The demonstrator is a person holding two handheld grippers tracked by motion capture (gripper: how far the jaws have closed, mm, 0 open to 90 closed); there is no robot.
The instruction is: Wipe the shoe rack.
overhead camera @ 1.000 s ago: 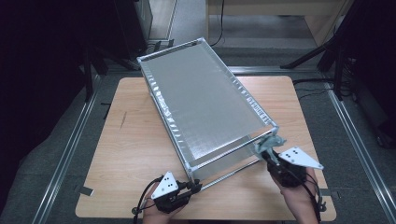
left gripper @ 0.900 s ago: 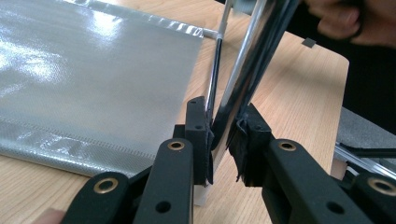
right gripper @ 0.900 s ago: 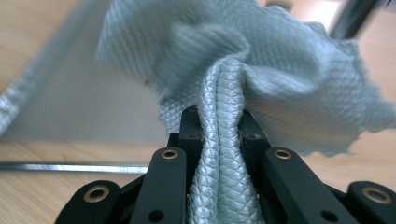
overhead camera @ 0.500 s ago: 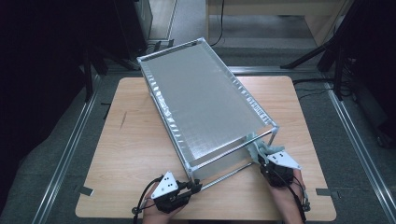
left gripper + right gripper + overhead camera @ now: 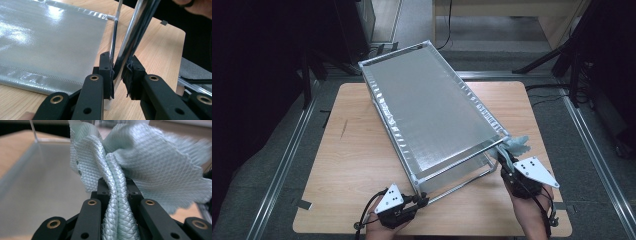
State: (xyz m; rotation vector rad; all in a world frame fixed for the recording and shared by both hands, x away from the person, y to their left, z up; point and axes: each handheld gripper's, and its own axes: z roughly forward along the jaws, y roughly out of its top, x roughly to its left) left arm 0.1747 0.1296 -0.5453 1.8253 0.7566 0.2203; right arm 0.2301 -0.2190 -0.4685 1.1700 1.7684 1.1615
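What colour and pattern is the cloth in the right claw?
Pale mint green cloth with a fine diamond weave, clearest in the right gripper view.

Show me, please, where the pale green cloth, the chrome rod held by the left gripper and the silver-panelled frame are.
pale green cloth (image 5: 150,160): right gripper view, on its spread waffle weave.
chrome rod (image 5: 130,37): left gripper view, on the shaft above the jaws.
silver-panelled frame (image 5: 432,110): high view, on the top silver panel.

My right gripper's (image 5: 117,195) pads buried under bunched cloth (image 5: 140,165), cloth's far edge blurred, my left hand (image 5: 384,231) cut off by the high view's bottom edge
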